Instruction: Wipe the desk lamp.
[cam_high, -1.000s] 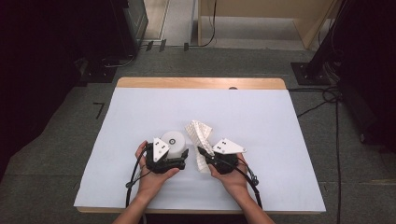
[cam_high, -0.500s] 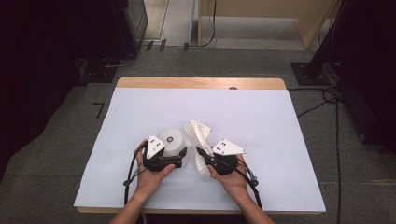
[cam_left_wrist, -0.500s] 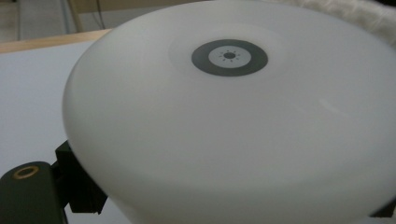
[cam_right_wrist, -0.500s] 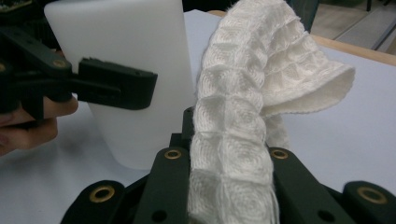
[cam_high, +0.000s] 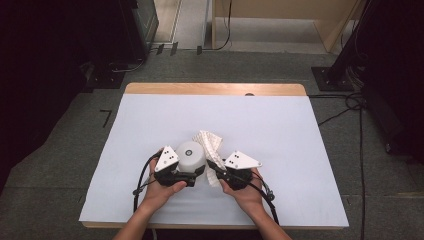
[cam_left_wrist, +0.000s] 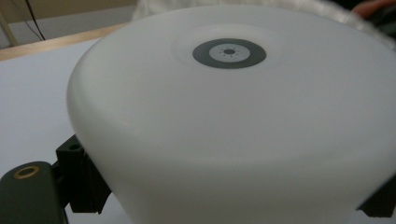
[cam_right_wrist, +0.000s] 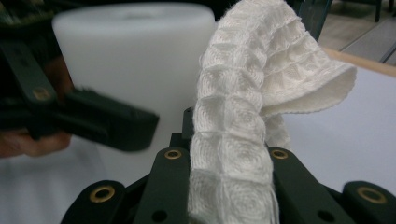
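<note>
A person's two hands reach in from the near edge of the table, which is covered by a pale sheet, and each hand holds a set of black tongs. The landmark is a white round container, lying upside down near the middle of the near half of the table, with a grey ring mark on its upturned base.

The left tongs sit at the container's near left side. Their jaws have just been closing and now stand on either side of its lower wall, with the container between them; in the left gripper view the white body bulges out between the two black jaws. Whether the pads press on it cannot be told.

The right tongs sit just right of the container, clenched on a white waffle-weave cloth. In the right gripper view the cloth rises from the pinched jaws and folds over, touching the container's right side.

Beyond the container, the sheet runs back to the table's wooden far edge.
</note>
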